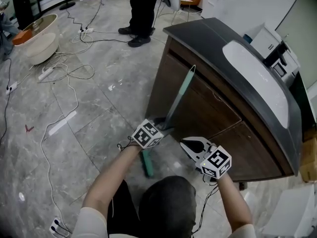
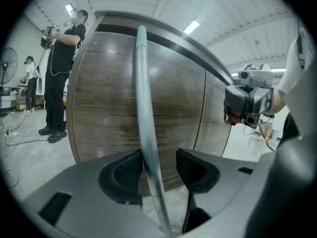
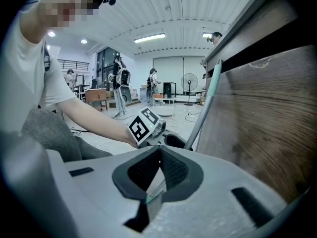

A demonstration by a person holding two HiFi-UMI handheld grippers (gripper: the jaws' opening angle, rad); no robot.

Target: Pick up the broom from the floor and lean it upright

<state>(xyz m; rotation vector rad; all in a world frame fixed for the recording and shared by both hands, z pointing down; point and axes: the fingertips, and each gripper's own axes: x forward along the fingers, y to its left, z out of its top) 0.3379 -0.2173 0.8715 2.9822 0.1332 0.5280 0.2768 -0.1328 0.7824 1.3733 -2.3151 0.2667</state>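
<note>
Between the jaws of the left claw [image 2: 159,156] runs the handle of the broom [image 2: 143,98]. The broom stands tilted, its tip resting on the wood front of the counter [image 2: 99,93] ahead of the claw, and its head on the floor [image 1: 99,108] below and behind the claw. The lifting and leaning look done; what is left, I judge, is to draw the claw clear without knocking the handle. The jaws stand wide apart: the handle sits hard by one jaw, perhaps touching it, with a clear gap to the other, so nothing is clamped. The right claw [image 3: 158,157], off to the side, has its jaws together on nothing.
</note>
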